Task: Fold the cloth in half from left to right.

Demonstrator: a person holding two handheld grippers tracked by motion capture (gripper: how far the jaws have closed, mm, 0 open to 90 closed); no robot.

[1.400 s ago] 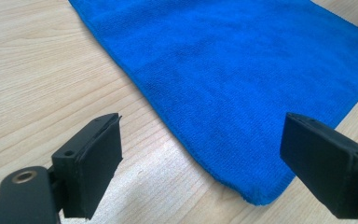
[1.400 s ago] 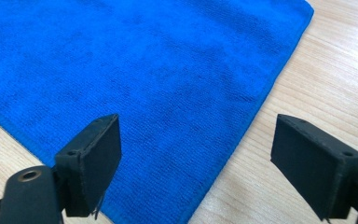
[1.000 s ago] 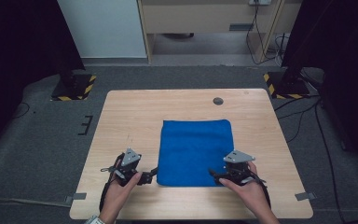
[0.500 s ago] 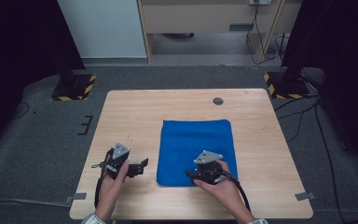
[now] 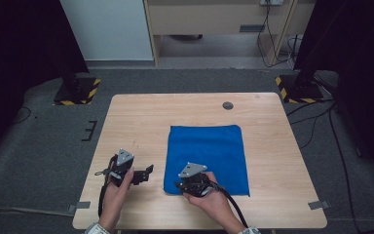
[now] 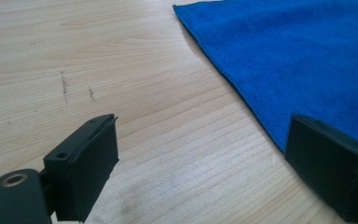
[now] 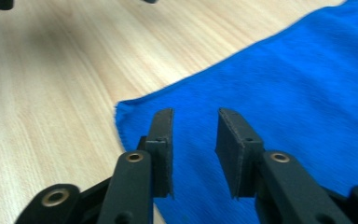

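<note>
Both sets of fingers are standing apart with nothing pinched between them, as the three views are showing in turn.

From the high view, a blue cloth [image 5: 207,158] is lying flat and square on the right half of a wooden table [image 5: 141,119], with a small dark disc [image 5: 228,105] sitting well beyond its far edge. The left gripper [image 5: 148,170] is hovering over bare wood just beside the cloth's left edge. The right gripper [image 5: 179,185] is sitting at the cloth's near left corner, with the person's hand wrapping it from below.

Along the left gripper view, two black pads are standing wide apart. The left-hand pad [image 6: 87,165] is hanging over bare wood, while the other is overlapping the cloth's edge [image 6: 307,70]. Nothing is lying between them but table.

Along the right gripper view, the pads [image 7: 164,149] are standing much nearer to each other, having just been closing. They are hanging over the cloth [image 7: 284,102] just inside its corner, with no fabric visibly caught between them yet.

Judging from this, the work is only starting. The cloth is looking smooth and unlifted, and no fold beyond its flat square shape can be made out. The right gripper seems about to pinch the near corner; the grasp, and any lifting or folding, is all remaining to be done.
</note>
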